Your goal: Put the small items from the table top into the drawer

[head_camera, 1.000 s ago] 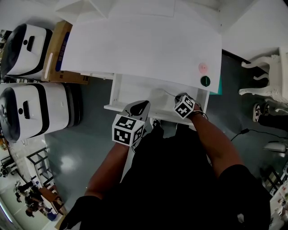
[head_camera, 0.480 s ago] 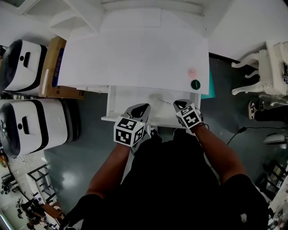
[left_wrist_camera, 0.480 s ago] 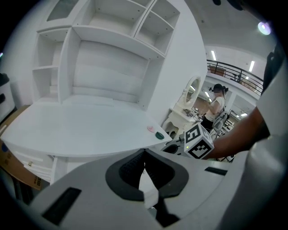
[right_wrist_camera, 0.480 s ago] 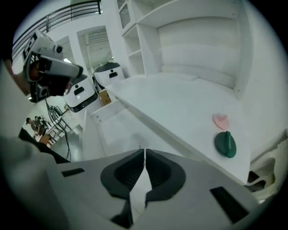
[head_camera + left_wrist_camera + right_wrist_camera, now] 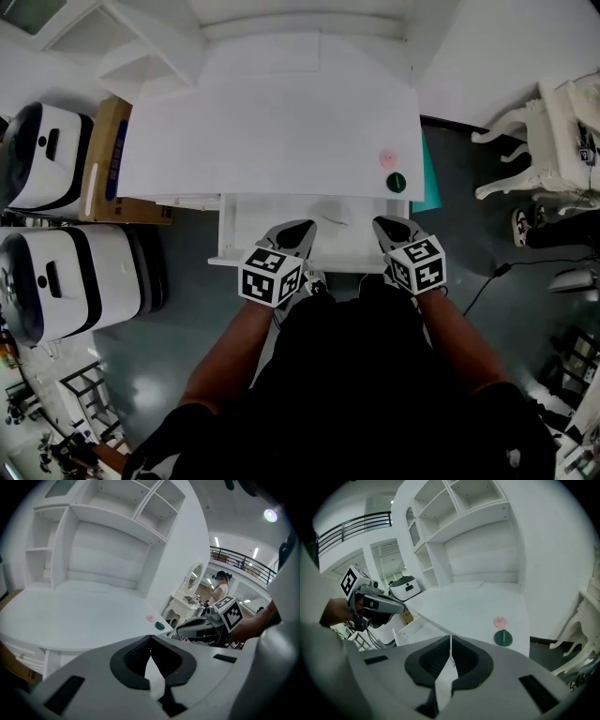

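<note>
Left claw point(image 5: 298, 228) and right claw point(image 5: 387, 226) are both pressed together, holding nothing, over the one open drawer point(image 5: 246, 230). The right claw has drawn back from the drawer since a second ago, so opening seems done. Two items wait near the worktop's point(image 5: 272, 122) right front corner: one pink disc point(image 5: 386, 157) and one green disc point(image 5: 397, 182).

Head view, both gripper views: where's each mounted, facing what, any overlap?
Head view: on the person's head, looking steeply down on the white desk, open drawer, both forearms, left gripper and right gripper.
Left gripper view: on the left gripper, facing across the desk to its shelves; own jaws below, right gripper at right.
Right gripper view: on the right gripper, facing those shelves; own jaws, left gripper at left.
Shared: pink item and green item, in all three.
</note>
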Action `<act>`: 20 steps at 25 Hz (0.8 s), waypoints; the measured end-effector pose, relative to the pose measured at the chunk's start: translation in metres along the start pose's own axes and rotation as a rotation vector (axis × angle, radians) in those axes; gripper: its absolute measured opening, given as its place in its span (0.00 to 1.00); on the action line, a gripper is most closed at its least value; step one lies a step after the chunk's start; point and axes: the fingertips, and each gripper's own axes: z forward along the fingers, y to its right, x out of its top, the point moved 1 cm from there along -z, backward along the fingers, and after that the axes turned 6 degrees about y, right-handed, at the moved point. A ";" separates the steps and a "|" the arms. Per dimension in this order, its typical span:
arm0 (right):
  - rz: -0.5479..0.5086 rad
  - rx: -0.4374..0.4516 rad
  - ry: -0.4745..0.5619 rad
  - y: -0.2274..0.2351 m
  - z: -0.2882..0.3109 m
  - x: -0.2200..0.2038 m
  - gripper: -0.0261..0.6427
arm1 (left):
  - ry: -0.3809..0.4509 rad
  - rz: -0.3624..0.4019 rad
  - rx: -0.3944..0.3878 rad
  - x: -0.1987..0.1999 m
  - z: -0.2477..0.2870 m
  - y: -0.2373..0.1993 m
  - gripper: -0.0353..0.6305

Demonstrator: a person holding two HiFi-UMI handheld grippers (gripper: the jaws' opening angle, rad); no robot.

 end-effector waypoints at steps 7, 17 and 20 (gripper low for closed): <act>0.012 -0.049 0.013 0.016 -0.022 -0.004 0.08 | -0.034 0.058 -0.022 -0.004 0.009 0.012 0.07; 0.020 -0.073 0.018 0.028 -0.031 -0.008 0.08 | -0.033 0.057 -0.056 -0.001 0.019 0.026 0.07; 0.024 -0.093 0.008 0.038 -0.031 -0.011 0.08 | -0.038 0.058 -0.027 0.000 0.020 0.024 0.07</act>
